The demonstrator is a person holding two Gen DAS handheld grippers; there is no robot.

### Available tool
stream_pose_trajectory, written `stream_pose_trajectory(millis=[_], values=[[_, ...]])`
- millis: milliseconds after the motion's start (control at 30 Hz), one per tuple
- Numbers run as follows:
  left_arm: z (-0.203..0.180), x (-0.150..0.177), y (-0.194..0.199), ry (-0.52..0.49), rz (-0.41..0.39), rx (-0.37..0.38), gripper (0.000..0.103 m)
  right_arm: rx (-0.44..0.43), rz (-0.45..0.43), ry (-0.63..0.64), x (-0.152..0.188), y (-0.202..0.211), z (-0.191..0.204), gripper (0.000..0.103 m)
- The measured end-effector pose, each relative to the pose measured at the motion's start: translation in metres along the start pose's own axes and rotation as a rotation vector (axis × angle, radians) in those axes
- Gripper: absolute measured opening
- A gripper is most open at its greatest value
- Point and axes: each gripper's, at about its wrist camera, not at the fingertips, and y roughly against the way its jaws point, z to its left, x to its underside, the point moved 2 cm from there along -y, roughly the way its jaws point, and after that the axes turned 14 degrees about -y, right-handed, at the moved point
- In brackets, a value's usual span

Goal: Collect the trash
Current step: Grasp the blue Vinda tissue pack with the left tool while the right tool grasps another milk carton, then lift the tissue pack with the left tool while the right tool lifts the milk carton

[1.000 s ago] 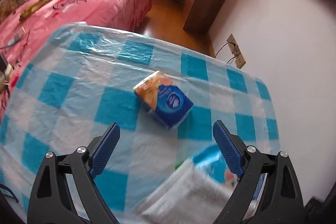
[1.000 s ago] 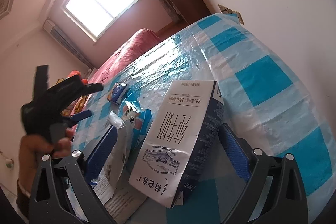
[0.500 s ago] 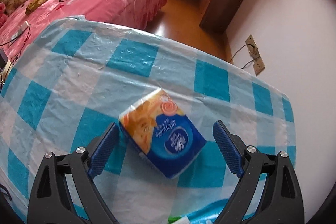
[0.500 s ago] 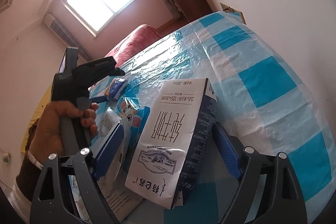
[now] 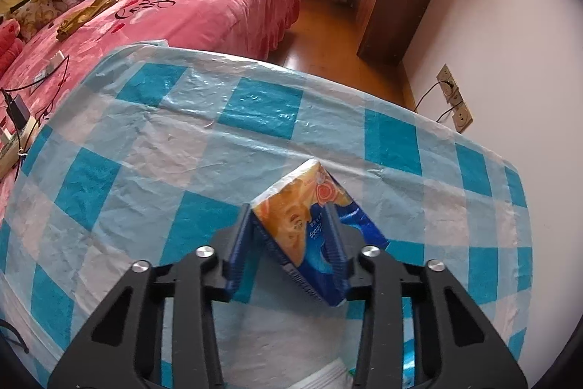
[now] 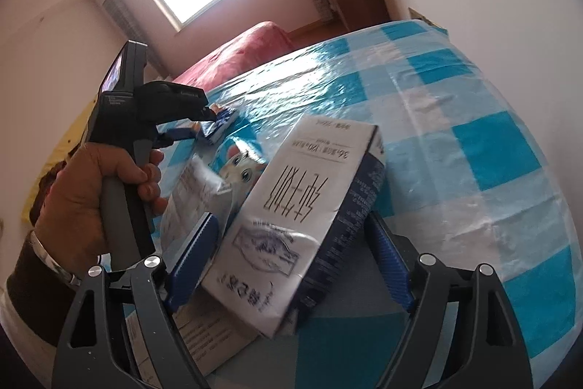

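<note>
The tissue pack [image 5: 309, 236] is pinched between the closed jaws of the left gripper [image 5: 291, 243] on the blue-checked tablecloth [image 5: 182, 141]; only one soft corner region is clamped, so it could be squeezed out or twisted loose when lifted. The milk carton [image 6: 291, 221] lies between the closing jaws of the right gripper [image 6: 291, 261], not yet pressed by either pad. Because it rests tilted on papers [image 6: 196, 192], it may be skewed or pushed aside as the pads meet it.

Both grippers are built of black frames [image 5: 204, 312], silver screws [image 6: 426, 258] and ribbed blue pads [image 6: 193, 254]; a dark sleeve [image 6: 32, 283] and silver bracelet [image 6: 51, 259] are worn.
</note>
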Motion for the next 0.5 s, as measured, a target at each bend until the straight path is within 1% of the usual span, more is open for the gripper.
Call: stream_pose_trajectory(millis=[200,300,367,400,433,467,500], values=[[0.004,0.013,0.008,-0.034,0.015,0.02,0.035,-0.026,0.018,-0.003,0.0,-0.002,-0.001,0.082],[0.009,0.016,0.012,-0.018,0.035,0.024,0.035,-0.037,0.026,-0.012,0.0,-0.003,-0.003,0.082],[0.01,0.016,0.014,-0.002,0.031,0.032,0.035,-0.04,0.028,-0.014,-0.001,-0.003,-0.003,0.082],[0.009,0.016,0.016,0.009,0.025,0.04,0.04,-0.04,0.028,-0.013,-0.001,-0.003,-0.002,0.082],[0.007,0.015,0.016,0.012,0.019,0.05,0.052,-0.039,0.029,-0.013,-0.001,-0.003,-0.002,0.082],[0.004,0.014,0.016,0.009,0.015,0.054,0.06,-0.04,0.03,-0.013,-0.001,-0.004,-0.003,0.082],[0.001,0.012,0.014,0.007,0.017,0.04,0.072,-0.04,0.031,-0.013,-0.001,-0.004,-0.003,0.082]])
